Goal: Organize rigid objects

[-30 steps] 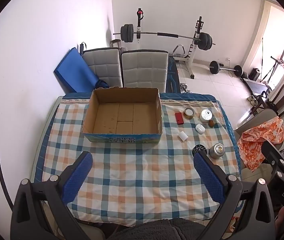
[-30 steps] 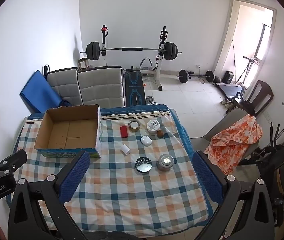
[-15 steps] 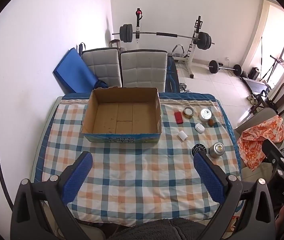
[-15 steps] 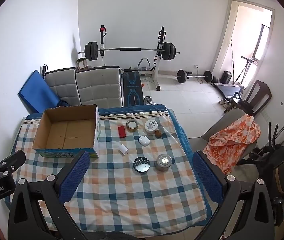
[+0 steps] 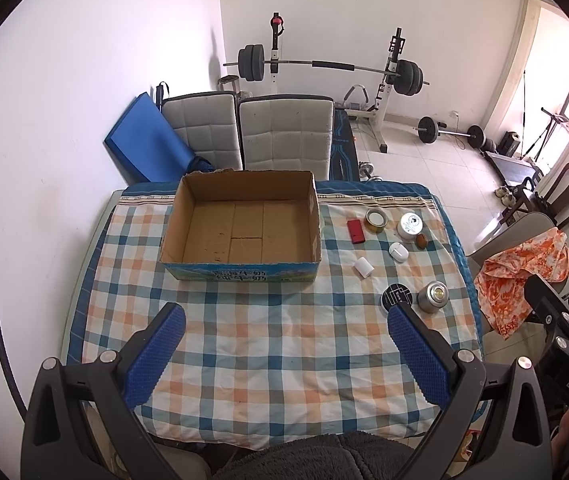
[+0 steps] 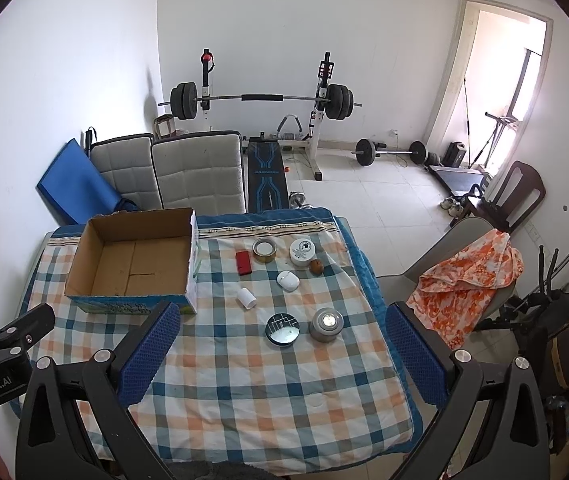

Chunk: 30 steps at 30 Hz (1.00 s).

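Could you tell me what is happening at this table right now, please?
A person holds a left hand-held gripper and a right hand-held gripper above the checked tablecloth, both open and empty. The cardboard box has nothing in it. The small items, among them a red block, a tape roll and a metal tin, lie loose beside the box.

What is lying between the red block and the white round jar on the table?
The tape roll lies between the red block and the white round jar, apart from both. The right wrist view shows it most clearly.
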Each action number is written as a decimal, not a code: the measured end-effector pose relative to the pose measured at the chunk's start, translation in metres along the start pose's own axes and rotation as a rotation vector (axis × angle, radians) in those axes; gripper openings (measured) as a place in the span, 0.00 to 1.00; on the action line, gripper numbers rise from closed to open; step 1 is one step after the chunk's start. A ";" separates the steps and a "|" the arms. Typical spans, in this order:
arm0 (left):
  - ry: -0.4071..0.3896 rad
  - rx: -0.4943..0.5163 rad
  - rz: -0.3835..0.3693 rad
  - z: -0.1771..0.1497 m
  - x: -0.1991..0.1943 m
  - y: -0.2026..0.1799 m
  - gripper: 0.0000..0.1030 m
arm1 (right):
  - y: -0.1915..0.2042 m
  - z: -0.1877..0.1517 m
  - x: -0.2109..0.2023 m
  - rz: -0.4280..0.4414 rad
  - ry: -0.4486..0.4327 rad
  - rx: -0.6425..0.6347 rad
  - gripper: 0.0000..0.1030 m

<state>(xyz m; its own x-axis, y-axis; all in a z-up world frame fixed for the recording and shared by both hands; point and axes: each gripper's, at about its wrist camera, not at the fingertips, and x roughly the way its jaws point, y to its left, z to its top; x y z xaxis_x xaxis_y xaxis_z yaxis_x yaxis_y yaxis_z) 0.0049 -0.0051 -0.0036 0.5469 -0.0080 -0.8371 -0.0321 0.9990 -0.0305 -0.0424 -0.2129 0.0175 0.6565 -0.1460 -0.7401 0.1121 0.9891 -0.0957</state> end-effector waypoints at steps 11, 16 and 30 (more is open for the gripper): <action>0.000 0.003 -0.001 -0.005 0.001 -0.005 1.00 | 0.000 0.000 0.002 0.003 0.001 -0.003 1.00; -0.001 0.002 0.000 -0.005 0.001 -0.005 1.00 | 0.002 -0.002 0.003 -0.001 -0.002 0.004 1.00; -0.001 0.004 0.002 -0.004 0.001 -0.006 1.00 | 0.004 -0.002 0.002 -0.004 -0.011 -0.003 1.00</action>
<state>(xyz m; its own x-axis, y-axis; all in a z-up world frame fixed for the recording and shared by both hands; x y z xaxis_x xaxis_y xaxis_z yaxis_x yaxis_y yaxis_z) 0.0025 -0.0115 -0.0065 0.5475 -0.0061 -0.8368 -0.0301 0.9992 -0.0269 -0.0424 -0.2089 0.0142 0.6639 -0.1502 -0.7326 0.1127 0.9885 -0.1005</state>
